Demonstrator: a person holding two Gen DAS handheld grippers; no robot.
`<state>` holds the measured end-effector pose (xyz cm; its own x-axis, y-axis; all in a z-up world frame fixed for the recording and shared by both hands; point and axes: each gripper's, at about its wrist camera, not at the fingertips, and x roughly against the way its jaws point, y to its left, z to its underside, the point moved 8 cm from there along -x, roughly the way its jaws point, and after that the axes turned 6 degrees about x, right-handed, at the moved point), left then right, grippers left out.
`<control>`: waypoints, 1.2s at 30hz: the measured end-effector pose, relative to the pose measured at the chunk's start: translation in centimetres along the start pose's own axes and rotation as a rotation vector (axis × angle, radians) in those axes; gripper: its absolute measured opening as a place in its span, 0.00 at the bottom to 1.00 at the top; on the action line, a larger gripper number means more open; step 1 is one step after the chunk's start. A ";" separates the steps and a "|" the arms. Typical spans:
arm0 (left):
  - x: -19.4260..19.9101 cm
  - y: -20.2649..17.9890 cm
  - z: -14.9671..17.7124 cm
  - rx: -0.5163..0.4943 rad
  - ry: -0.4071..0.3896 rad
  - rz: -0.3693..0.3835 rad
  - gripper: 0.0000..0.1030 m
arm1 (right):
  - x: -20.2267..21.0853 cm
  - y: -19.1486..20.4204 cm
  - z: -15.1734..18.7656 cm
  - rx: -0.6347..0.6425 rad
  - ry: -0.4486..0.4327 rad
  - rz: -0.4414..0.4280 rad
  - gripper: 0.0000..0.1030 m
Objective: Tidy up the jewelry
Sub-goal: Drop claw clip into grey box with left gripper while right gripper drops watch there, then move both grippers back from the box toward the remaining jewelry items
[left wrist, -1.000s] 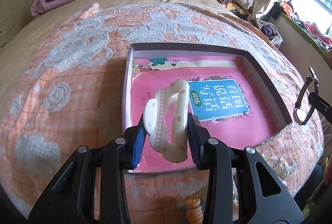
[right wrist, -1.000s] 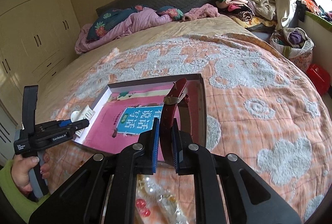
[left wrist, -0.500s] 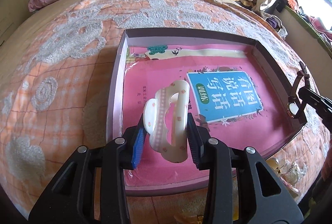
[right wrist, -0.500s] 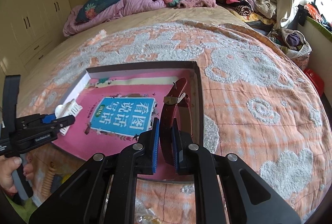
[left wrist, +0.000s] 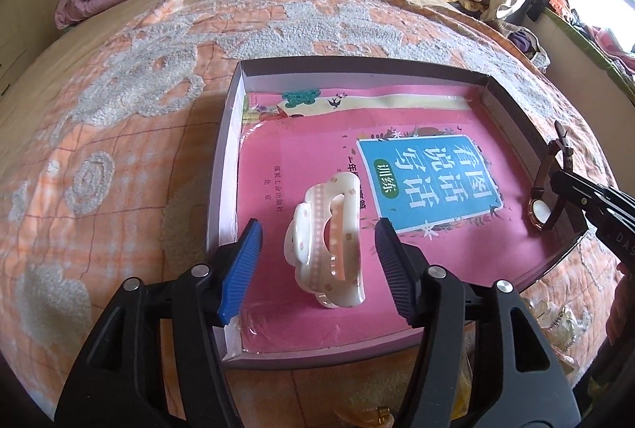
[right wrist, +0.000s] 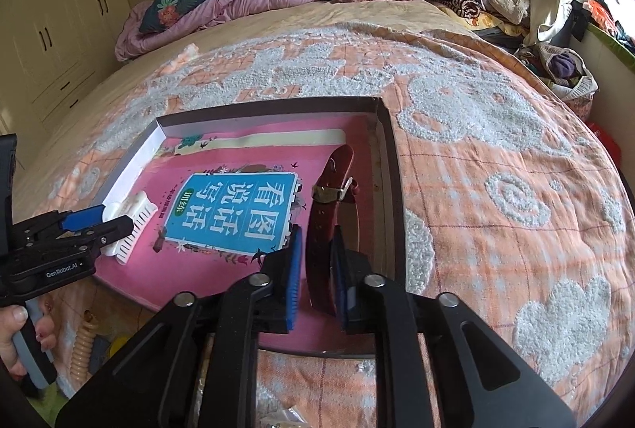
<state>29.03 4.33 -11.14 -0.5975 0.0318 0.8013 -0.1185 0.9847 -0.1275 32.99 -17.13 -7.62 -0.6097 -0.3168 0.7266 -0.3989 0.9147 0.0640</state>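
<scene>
Hair clip (left wrist: 327, 249) lies in tray (left wrist: 226, 170), left of watch (left wrist: 545, 189).

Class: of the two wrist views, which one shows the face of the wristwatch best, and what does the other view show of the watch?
The left wrist view. There the watch stands at the box's right side with its round pale face visible, strap rising above it. The right wrist view shows only the reddish-brown strap and buckle between the right gripper's fingers; the face is hidden.

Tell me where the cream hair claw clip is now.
The cream hair claw clip lies in the shallow box, on the pink book, between the open left gripper's fingers.
</scene>
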 end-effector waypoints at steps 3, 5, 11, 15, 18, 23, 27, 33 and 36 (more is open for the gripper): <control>0.6 0.0 -0.1 0.004 -0.012 -0.001 0.60 | 0.8 0.0 -0.2 -0.008 -0.018 -0.008 0.34; 1.0 0.0 -0.1 0.005 -0.018 -0.002 0.65 | 1.3 0.0 -0.3 -0.014 -0.026 -0.014 0.38; 2.6 -0.1 -0.3 0.013 -0.042 -0.005 0.77 | 4.3 -0.2 -0.9 -0.051 -0.092 -0.040 0.65; 4.4 -0.4 -0.5 0.009 -0.070 -0.004 0.84 | 6.3 -0.1 -1.3 -0.055 -0.128 -0.050 0.72; 5.6 -0.7 -0.7 0.009 -0.093 -0.001 0.89 | 8.2 0.1 -1.6 -0.059 -0.169 -0.060 0.76; 7.5 -1.0 -0.7 0.005 -0.120 0.000 0.91 | 10.8 0.7 -1.8 -0.050 -0.209 -0.076 0.77; 8.9 -1.2 -0.6 0.002 -0.141 -0.001 0.91 | 12.3 1.1 -1.7 -0.046 -0.225 -0.086 0.77; 10.5 -1.2 0.1 -0.002 -0.161 0.005 0.91 | 13.9 1.6 -0.7 -0.034 -0.232 -0.091 0.82; 11.0 -1.2 0.7 -0.003 -0.162 0.005 0.91 | 14.5 1.6 -0.1 -0.043 -0.238 -0.095 0.87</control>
<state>22.06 3.37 -2.56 -0.7185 0.0090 0.6955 -0.1130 0.9851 -0.1295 23.58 -20.25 3.09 -0.7173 -0.4470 0.5344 -0.4355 0.8864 0.1569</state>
